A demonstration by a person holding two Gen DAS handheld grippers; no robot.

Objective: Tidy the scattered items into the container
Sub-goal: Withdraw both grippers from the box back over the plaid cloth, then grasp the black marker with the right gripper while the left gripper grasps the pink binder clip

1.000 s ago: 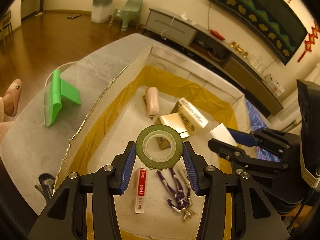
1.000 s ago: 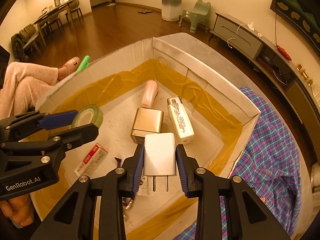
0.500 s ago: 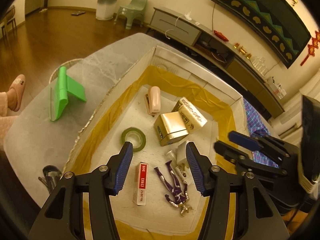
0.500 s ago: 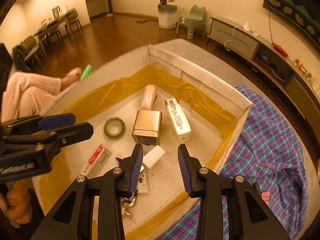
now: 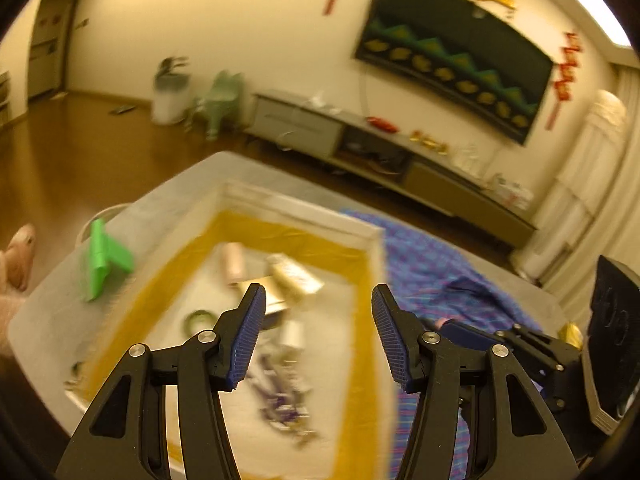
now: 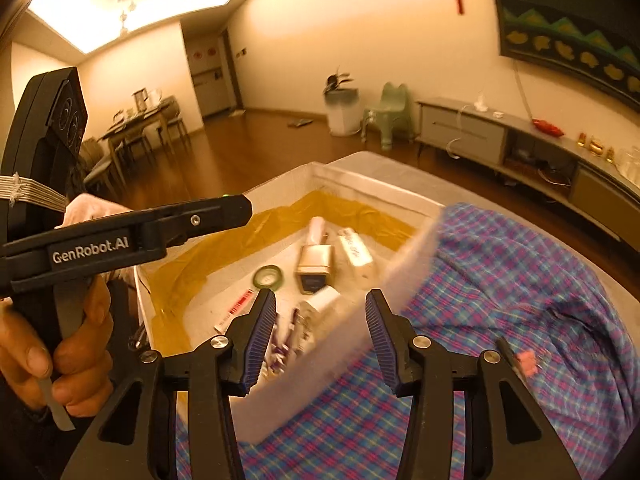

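Note:
The cardboard box [image 5: 304,205] lined with yellow tape lies below both grippers. In it lie the green tape roll [image 6: 269,276], the white charger [image 6: 321,299], a gold box [image 6: 315,264], a pink stapler [image 6: 316,230], a white carton [image 6: 356,254], a red staples pack [image 6: 236,308] and a purple figure [image 6: 286,340]. My left gripper [image 5: 318,332] hangs open and empty above the box. My right gripper [image 6: 320,336] is over the box's near wall [image 6: 352,340], its jaws opening with nothing between them. A pink clip [image 6: 526,362] lies on the plaid cloth [image 6: 520,280].
A green stand [image 5: 104,260] sits on the grey table [image 5: 48,312] left of the box. The plaid cloth [image 5: 432,268] covers the table right of the box. A person's hand [image 6: 80,340] holds the left gripper [image 6: 236,210] at the left.
The left gripper let the tape roll go and the right let the charger go; both now lie in the box. Both grippers opened, rose and drew back, the views swinging right.

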